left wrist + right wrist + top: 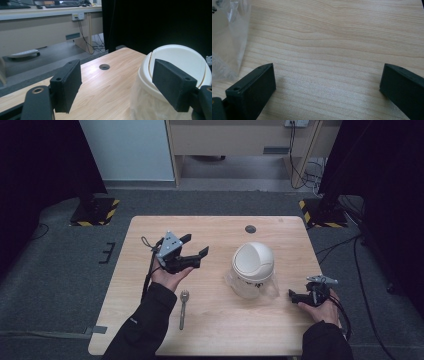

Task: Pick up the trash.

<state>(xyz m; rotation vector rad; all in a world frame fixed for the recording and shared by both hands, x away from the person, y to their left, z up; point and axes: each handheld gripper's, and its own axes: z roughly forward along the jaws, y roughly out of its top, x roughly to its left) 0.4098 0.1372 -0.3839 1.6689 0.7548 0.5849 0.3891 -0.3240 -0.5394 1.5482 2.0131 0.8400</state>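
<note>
We are holding the left gripper raised left of the small bin, jaws spread wide and empty. We are resting the right gripper low near the table's right edge, jaws wide apart, gripping nothing. The bin is standing mid-table, right of centre, its plastic liner spilling around it. We are judging it light, smooth and easily tipped; the domed swing lid looks best pushed gently. A fork is lying near left; open room elsewhere.

Left claw raised with jaws spread; right claw low, jaws spread.
</note>
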